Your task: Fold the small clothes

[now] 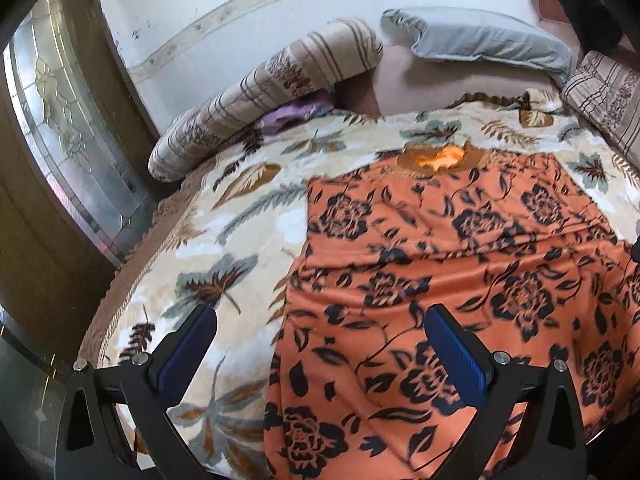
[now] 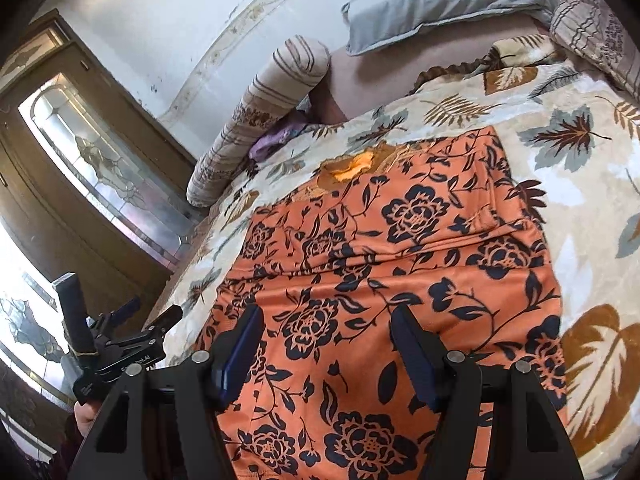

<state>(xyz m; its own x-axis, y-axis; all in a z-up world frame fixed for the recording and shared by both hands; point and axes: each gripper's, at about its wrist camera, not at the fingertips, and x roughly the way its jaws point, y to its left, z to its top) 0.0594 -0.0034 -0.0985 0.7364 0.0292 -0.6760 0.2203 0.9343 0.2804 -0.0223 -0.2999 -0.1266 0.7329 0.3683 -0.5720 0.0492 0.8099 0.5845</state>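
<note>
An orange garment with black flowers (image 1: 460, 280) lies spread flat on the leaf-patterned blanket (image 1: 240, 216), its neckline at the far end. It also fills the right wrist view (image 2: 380, 260). My left gripper (image 1: 320, 320) is open and empty, hovering over the garment's near left edge. My right gripper (image 2: 326, 320) is open and empty above the garment's near middle. The left gripper also shows at the left of the right wrist view (image 2: 152, 312).
A striped bolster (image 1: 264, 92) lies along the bed's left side, with a purple cloth (image 1: 288, 114) by it. A grey pillow (image 1: 480, 38) and another striped cushion (image 1: 608, 96) sit at the head. A wooden door with glass (image 1: 68, 140) stands left.
</note>
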